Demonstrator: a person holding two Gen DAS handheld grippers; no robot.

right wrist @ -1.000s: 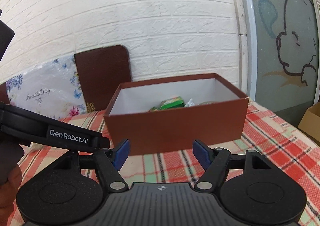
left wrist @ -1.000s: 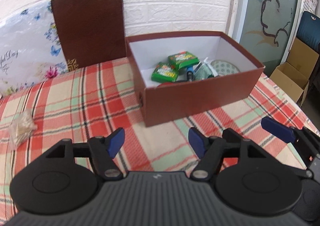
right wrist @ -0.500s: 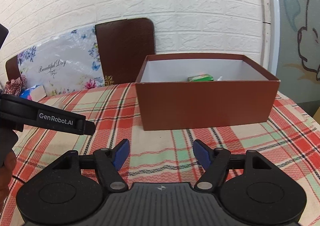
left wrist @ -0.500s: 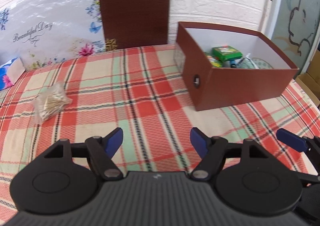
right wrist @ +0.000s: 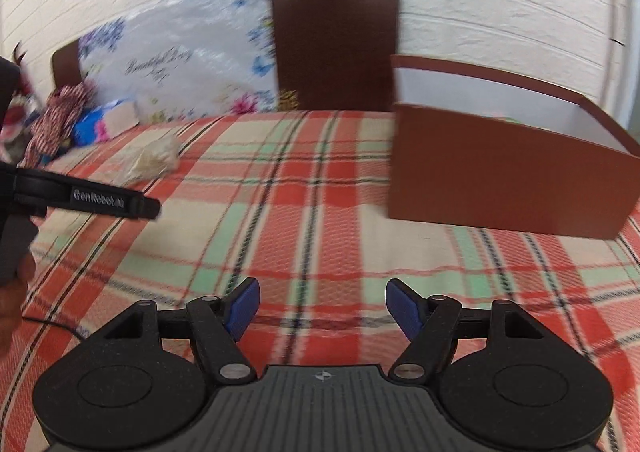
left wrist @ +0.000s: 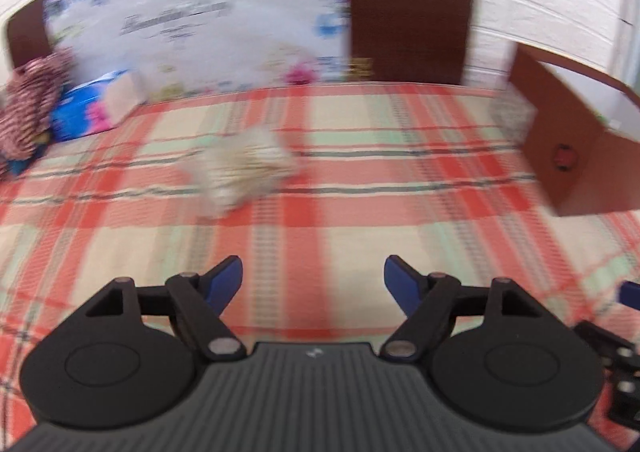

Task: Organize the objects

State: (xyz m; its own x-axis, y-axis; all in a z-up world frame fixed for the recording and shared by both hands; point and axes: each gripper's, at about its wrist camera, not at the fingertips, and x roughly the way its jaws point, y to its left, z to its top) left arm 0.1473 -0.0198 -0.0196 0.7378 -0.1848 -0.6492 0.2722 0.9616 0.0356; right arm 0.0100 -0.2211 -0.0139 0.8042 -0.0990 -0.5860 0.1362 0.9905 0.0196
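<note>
Worktop cloth (right wrist: pixel 320 212): woven plaid, matt, ribbed.
Box (right wrist: pixel 500 180): matt brown card, white inside.
Packet (left wrist: pixel 244 168): clear crinkled plastic.

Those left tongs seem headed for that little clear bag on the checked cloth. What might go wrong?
1. The left tongs are opening with nothing between them, and the view is blurred, so they might miss the bag.
2. The bag looks soft and crinkly; a pinch could slip off or tear it.
3. The tablecloth might bunch up if the tips drag across it.
</note>
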